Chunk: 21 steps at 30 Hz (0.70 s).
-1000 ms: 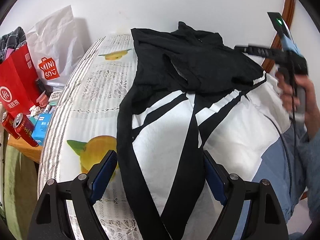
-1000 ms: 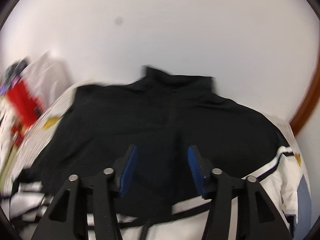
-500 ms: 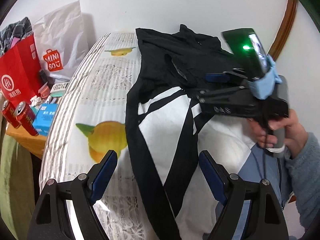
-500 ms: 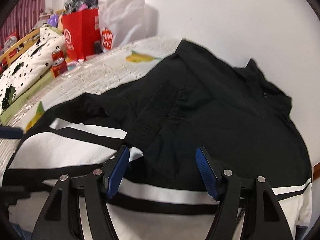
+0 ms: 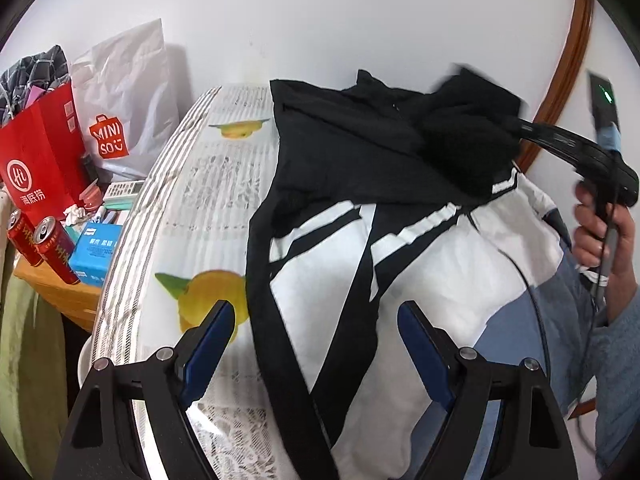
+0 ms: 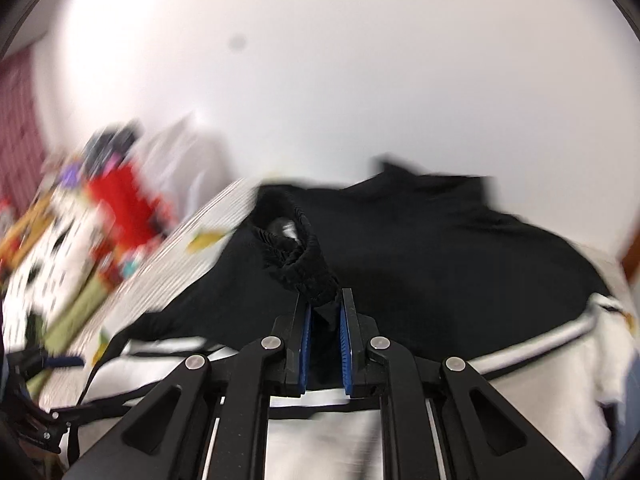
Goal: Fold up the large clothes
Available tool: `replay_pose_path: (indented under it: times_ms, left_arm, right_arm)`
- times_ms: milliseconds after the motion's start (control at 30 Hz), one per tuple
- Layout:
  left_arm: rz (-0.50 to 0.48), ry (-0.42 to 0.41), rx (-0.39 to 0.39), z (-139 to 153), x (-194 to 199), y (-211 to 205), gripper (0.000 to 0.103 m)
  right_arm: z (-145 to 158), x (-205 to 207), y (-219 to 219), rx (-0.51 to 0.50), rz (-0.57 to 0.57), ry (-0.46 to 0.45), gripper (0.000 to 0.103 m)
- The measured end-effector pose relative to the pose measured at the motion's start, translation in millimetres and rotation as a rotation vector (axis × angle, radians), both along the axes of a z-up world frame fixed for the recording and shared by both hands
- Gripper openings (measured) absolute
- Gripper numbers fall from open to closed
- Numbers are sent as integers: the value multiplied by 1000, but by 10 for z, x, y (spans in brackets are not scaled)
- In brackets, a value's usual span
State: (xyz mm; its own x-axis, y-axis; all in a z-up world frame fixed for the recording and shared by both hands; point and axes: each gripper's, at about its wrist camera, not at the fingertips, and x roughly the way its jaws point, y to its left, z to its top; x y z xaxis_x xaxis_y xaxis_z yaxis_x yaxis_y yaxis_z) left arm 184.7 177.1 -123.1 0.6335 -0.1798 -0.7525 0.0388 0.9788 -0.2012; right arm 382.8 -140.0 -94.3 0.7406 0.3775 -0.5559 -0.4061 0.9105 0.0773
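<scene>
The right gripper [image 6: 324, 312] is closing on the black ribbed cuff [image 6: 296, 256] of a black-and-white jacket [image 5: 360, 208] spreading lengthwise toward the wall across the fruit-print bed [image 5: 208, 216]. The left gripper [image 5: 316, 336] is hovering wide and empty over the near hem, the bed's bare left side offering room.

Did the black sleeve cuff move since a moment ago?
Yes. The right gripper is closing on the black sleeve cuff and has lifted it off the jacket's chest, up toward the collar by the wall.
</scene>
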Motion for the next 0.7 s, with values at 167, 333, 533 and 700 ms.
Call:
replay_pose_path:
  times_ms: [167, 333, 533, 700]
  left_arm:
    - [17, -5, -6, 23, 74, -62, 82]
    - [23, 16, 6, -2, 146, -189, 82]
    - [15, 25, 36, 21, 159, -365, 82]
    - [-5, 9, 47, 108, 156, -546, 82]
  right_arm:
    - [147, 131, -1009, 110, -229, -27, 12]
    - [-134, 270, -1722, 101, -370, 42, 21]
    - [-423, 148, -2202, 52, -435, 101, 31]
    - [-445, -175, -2356, -56, -446, 71, 39]
